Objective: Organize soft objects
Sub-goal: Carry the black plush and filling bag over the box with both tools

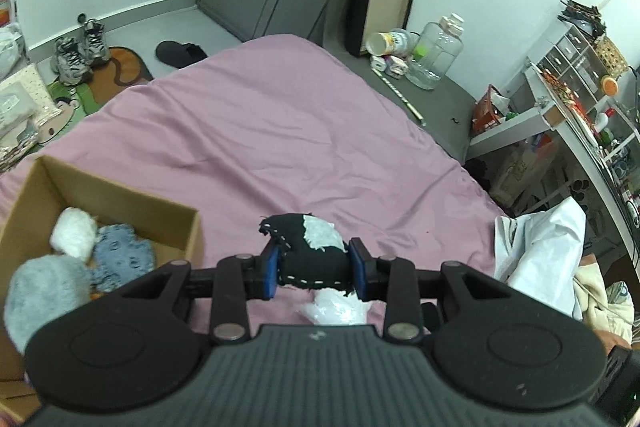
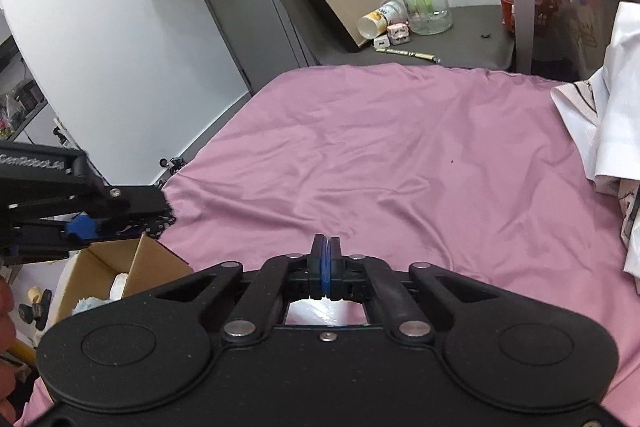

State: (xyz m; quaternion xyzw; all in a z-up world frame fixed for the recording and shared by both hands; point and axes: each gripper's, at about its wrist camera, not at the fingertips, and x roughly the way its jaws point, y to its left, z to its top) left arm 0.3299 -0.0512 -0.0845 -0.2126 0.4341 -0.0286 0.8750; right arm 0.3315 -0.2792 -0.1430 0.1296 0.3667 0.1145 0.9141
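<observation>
The pink bed [image 1: 280, 131] spreads under both views, its sheet bare ahead apart from white bedding [image 1: 540, 251] bunched at the right edge. On it, low at the left of the left wrist view, stands the open cardboard box [image 1: 132, 195], already holding a white puff [image 1: 74, 231], a grey-blue knitted piece [image 1: 122, 253] and a pale grey fluffy piece [image 1: 44, 291] at its near side. The left hand-held gripper [image 1: 314, 261] is narrowed onto a black stuffed toy with a white patch [image 1: 310, 251], its blue pads pressing the toy's two sides and the toy's longer run lying along the line the fingers point. The relation that counts: the box lies to the left of this load and lower, so the carry is likely a sideways swing over the near wall. A crumpled clear plastic scrap [image 1: 336, 311] lies on the sheet just below the toy. The right hand-held gripper [image 2: 326, 263] has its pads pressed flat together with nothing between them; it sits farther from the box, so the left hand is the nearer one
</observation>
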